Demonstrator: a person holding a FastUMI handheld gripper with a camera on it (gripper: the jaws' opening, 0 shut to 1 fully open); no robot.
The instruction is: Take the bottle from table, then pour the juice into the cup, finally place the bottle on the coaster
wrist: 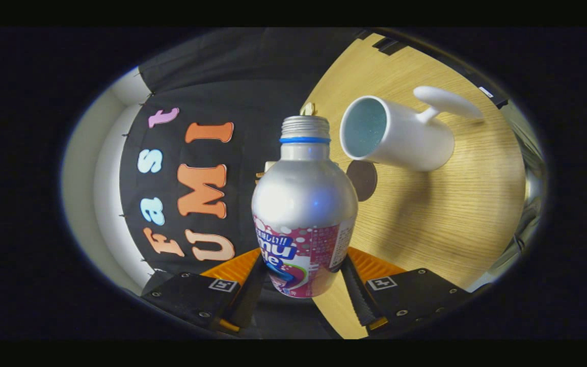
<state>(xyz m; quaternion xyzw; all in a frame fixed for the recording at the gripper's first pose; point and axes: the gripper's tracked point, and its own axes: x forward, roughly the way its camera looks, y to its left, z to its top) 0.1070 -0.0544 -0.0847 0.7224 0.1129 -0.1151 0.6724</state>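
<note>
Gripper view, orientation: I see the scene rolled well to one side; the wooden table (pixel 441 214) rises like a wall beside the bottle, so I read the gripper as tilted.
Gripper (pixel 301 278): I have both fingers closed in against the lower body of the bottle, one on each side of the label band.
Jaw state: clamped on the bottle; each pad touches the bottle's wall with no gap that I can see.
Bottle (pixel 303 214): silver metal body with a pink and white printed label around the lower part. It sits between my fingers and extends forward away from them.
Bottle neck: threaded mouth, uncapped, with a blue ring just below the threads. The mouth points toward the booth wall (pixel 222 86), beside the cup's rim and apart from it.
Cup (pixel 398 135): white, with a handle on the side away from the bottle. It stands on the table beyond the fingers, and I look into its open mouth. The inside reads pale blue-green; I cannot tell whether liquid is in it.
Coaster (pixel 362 179): dark round disc flat on the table, partly hidden behind the bottle's shoulder, just beside the cup's base.
Small brass-coloured item (pixel 308 108): shows just past the bottle mouth; I cannot tell what it is.
</note>
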